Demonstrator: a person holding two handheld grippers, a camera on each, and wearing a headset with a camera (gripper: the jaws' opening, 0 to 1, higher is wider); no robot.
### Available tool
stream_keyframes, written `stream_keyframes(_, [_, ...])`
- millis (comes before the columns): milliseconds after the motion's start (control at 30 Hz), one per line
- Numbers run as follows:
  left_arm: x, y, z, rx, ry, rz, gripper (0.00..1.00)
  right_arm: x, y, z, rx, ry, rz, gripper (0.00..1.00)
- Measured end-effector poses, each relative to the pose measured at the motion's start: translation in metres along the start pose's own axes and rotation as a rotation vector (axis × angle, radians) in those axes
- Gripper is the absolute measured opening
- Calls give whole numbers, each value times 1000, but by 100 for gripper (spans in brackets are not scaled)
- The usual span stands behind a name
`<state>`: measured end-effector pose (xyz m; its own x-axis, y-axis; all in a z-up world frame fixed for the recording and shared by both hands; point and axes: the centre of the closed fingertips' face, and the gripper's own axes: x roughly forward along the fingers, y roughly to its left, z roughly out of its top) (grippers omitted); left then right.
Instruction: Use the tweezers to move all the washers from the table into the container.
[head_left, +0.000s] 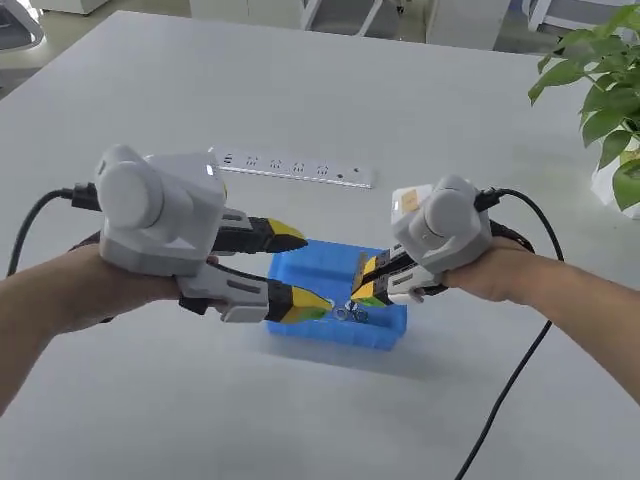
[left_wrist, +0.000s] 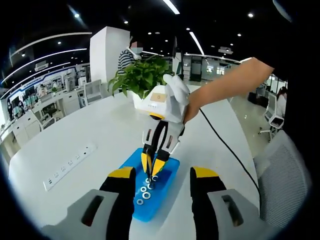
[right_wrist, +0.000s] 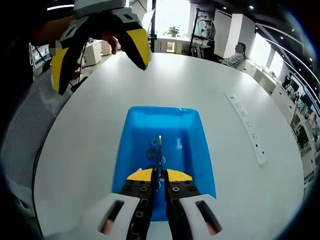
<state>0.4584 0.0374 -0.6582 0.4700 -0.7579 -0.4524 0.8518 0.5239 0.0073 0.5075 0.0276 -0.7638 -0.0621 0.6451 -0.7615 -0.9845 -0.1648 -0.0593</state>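
Observation:
A blue container (head_left: 385, 332) sits on the white table between my two grippers. Several metal washers (right_wrist: 152, 153) lie inside it, also seen as washers (left_wrist: 144, 193) and washers (head_left: 349, 314). My right gripper (right_wrist: 154, 175) is shut on slim metal tweezers (right_wrist: 160, 150) whose tips point down into the container among the washers. From the other side, the right gripper (left_wrist: 153, 163) hangs over the container (left_wrist: 161, 195). My left gripper (left_wrist: 162, 176) is open and holds nothing. It hovers at the container's left side, left gripper (head_left: 303, 268), level with the rim.
A white power strip (head_left: 298, 167) lies behind the container on the table (head_left: 400, 110). A potted plant (head_left: 598, 92) stands at the right edge. A black cable (head_left: 512, 385) trails from the right gripper across the table. People and chairs are in the background.

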Motion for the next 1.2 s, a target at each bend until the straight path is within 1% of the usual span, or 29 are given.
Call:
stream_keyframes(67, [5, 3, 1, 9, 0, -1, 42, 0, 0, 0, 2, -2, -1, 8])
stream_keyframes(167, [13, 8, -1, 32, 26, -9, 36, 0, 1, 0, 1, -3, -2, 8])
stream_keyframes(233, [18, 9, 1, 54, 34, -21, 32, 0, 1, 0, -2, -2, -1, 8])
stream_keyframes(333, [26, 11, 6, 70, 39, -37, 30, 0, 1, 0, -2, -2, -2, 8])
stream_keyframes(467, [34, 13, 8, 89, 49, -54, 26, 0, 1, 1, -8, -2, -1, 8])
stream_keyframes(533, [38, 13, 7, 100, 58, -66, 25, 0, 1, 1, -7, -4, -1, 8])
stream_keyframes(600, [41, 12, 6, 119, 66, -81, 22, 0, 1, 1, -7, -6, -2, 8])
stream_keyframes(733, [48, 13, 5, 131, 76, -92, 18, 0, 1, 0, -7, -8, -2, 8])
stream_keyframes(800, [51, 13, 4, 140, 80, -93, 18, 0, 1, 0, -8, -7, -2, 8])
stream_keyframes(933, [55, 13, 3, 148, 86, -103, 16, 1, 1, 0, -15, -7, -1, 8])
stream_keyframes(1033, [56, 14, 1, 152, 94, -105, 15, 1, 1, 0, -20, -6, 0, 8])
stream_keyframes(1100, [56, 16, 0, 161, 99, -104, 12, 1, 2, 0, -24, -6, 3, 8])
stream_keyframes(1167, [56, 18, 0, 171, 102, -100, 6, 1, 2, 0, -26, -6, 5, 8])
stream_keyframes(1200, [56, 19, 0, 167, 102, -106, 6, 1, 2, 0, -27, -6, 4, 8])
